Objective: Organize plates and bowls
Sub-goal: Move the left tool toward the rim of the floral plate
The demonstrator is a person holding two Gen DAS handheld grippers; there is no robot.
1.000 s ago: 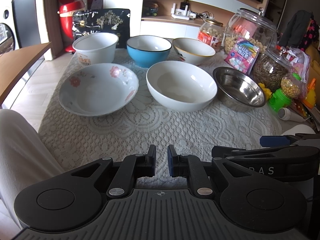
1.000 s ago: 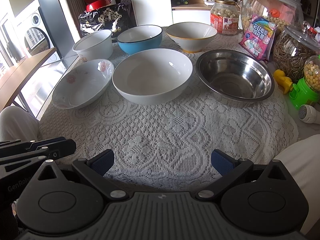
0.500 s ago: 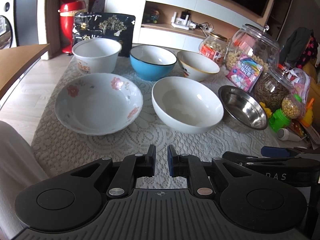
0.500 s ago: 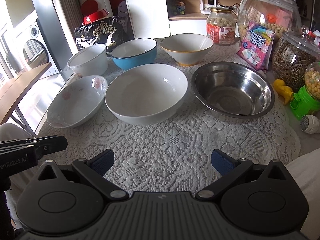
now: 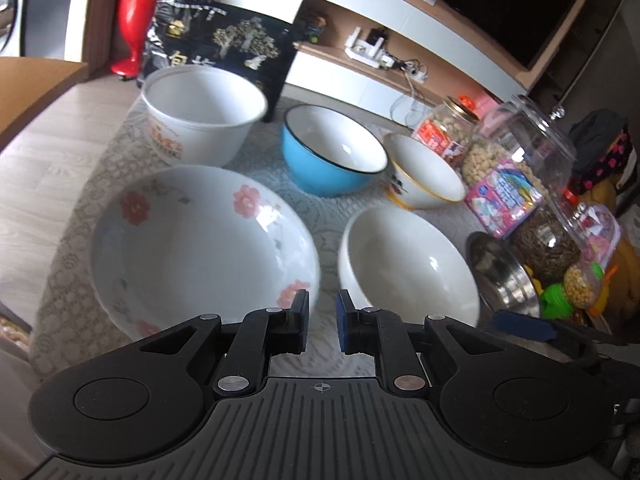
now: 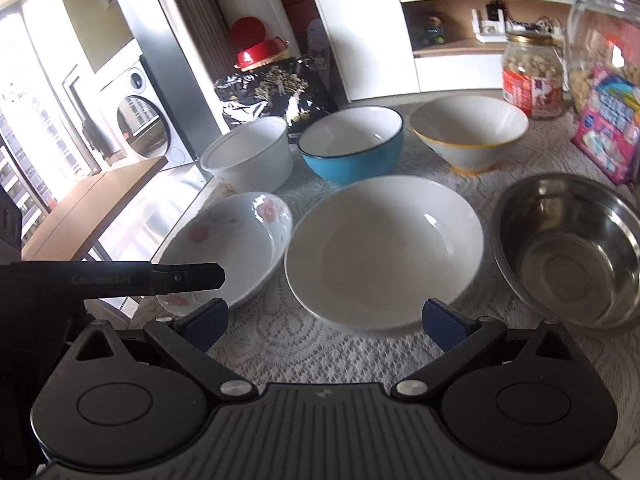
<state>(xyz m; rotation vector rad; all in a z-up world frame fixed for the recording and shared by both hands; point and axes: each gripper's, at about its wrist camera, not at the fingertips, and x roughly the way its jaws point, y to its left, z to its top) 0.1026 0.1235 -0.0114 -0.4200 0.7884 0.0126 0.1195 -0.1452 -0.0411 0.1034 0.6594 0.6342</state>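
Several bowls stand on a lace-covered table. In front are a flowered shallow bowl, a plain white bowl and a steel bowl. Behind them are a deep white bowl, a blue bowl and a gold-rimmed bowl. My left gripper hovers over the gap between the flowered and white bowls; its jaws are nearly together, just opening, with nothing between them. My right gripper is wide open and empty before the white bowl's near rim.
Glass jars of snacks, a pink sweets bag and small toys crowd the table's right side. A black bag stands behind the bowls. A wooden tabletop lies to the left. The lace cloth lies under my right gripper.
Both grippers have moved forward toward the front row of bowls, which now look larger. The left view has swung left and rolled. Neither gripper has touched a bowl.
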